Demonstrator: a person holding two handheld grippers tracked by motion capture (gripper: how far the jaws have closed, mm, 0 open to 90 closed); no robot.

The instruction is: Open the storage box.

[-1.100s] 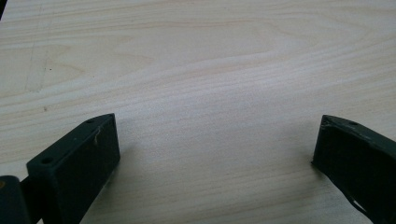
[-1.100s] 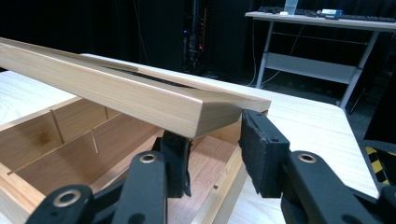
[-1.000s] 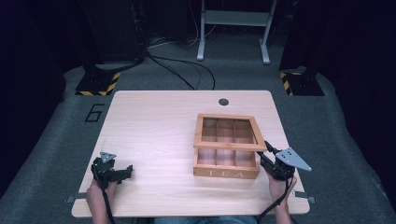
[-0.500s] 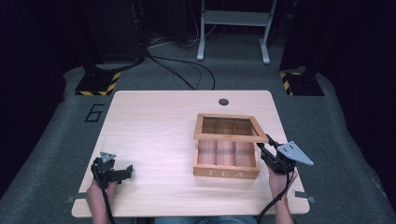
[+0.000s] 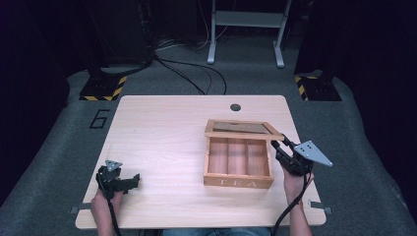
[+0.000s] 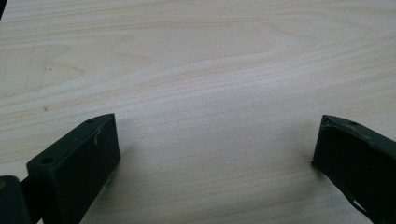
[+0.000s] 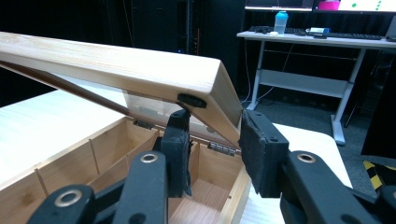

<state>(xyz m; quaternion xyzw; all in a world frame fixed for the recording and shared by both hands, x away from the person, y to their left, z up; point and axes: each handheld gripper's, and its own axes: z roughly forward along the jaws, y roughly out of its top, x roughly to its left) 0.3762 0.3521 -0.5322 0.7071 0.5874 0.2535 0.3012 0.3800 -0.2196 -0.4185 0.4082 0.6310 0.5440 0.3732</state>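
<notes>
At the near edge of a pale wooden table, a person's left gripper rests idle, its jaws spread wide over bare wood with nothing between them. Just beyond on the other side, the right gripper reaches into a wooden tea box standing on the table's right half, the word TEA on its near wall. One jaw sits under the front right corner of the hinged, glass-paned lid and the other just outside it, straddling the corner; whether the pads actually pinch the wood cannot be told. The lid is tilted partway up, its long axis running across the table and its hinges along the far wall, so any further opening would seem to swing it up and away from the person. Empty compartments show beneath. Farther back lie a dark floor, cables and a desk.
</notes>
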